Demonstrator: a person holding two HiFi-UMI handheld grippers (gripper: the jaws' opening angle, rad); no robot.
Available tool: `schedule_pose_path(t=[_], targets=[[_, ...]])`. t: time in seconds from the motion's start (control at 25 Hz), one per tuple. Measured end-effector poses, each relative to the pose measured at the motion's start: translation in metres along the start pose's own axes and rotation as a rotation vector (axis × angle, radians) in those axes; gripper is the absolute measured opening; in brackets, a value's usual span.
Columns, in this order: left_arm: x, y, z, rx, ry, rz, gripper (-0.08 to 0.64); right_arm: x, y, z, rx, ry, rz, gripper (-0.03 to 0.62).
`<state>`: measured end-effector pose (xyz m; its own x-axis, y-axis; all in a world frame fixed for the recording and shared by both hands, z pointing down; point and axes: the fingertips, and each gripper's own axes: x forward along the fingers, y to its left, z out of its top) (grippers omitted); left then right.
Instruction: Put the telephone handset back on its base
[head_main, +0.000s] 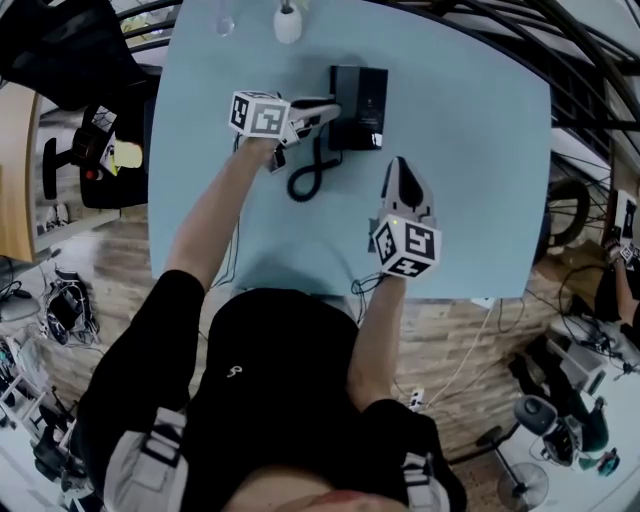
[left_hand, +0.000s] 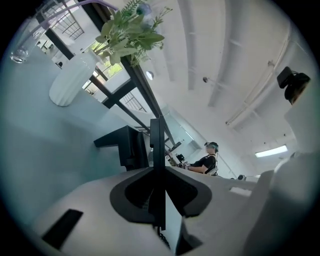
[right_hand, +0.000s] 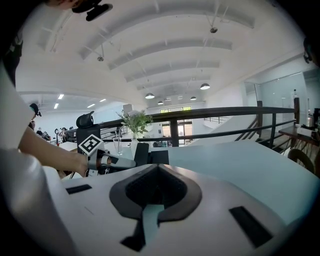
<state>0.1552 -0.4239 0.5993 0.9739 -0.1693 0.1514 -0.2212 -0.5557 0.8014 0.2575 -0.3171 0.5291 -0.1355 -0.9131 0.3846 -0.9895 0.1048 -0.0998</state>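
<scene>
Your telephone base sits toward the far middle of the pale blue table. A white vase and a clear glass stand beyond it at the far edge, well apart from the work. The coiled cord loops on the tabletop just in front of the base, between your left forearm and your right gripper. It is the only thing lying close to either tool. Your left gripper reaches in from the left and meets the left side of the base. From above you cannot tell the handset from the base there, black on black. The left gripper view settles it: its jaws are clenched on the handset, seen edge-on as a thin dark slab. The cord hangs below it and the base shows just behind to the left. Whether the handset sits in its cradle, no view shows. The right gripper view shows that gripper's jaws pressed together on nothing, pointing across the table toward your left hand. It also shows a dark railing past the table, and the left gripper view a person far off. The vase holds a leafy green sprig; what is in the glass cannot be told.
</scene>
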Motion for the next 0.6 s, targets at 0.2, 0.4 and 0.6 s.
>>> schedule_pose_path(t=[0.2,0.4,0.6], targets=[[0.004,0.012,0.003,-0.034,0.017,0.008,0.064,0.007,0.0,-0.003,0.012,0.013,0.004,-0.006],[0.007,0.021,-0.001,-0.055,0.009,0.041,0.071,0.004,-0.004,-0.005,0.028,0.012,-0.002,-0.006],[0.008,0.03,-0.011,0.008,0.115,0.127,0.09,0.001,-0.001,-0.002,0.029,0.004,-0.007,-0.006]])
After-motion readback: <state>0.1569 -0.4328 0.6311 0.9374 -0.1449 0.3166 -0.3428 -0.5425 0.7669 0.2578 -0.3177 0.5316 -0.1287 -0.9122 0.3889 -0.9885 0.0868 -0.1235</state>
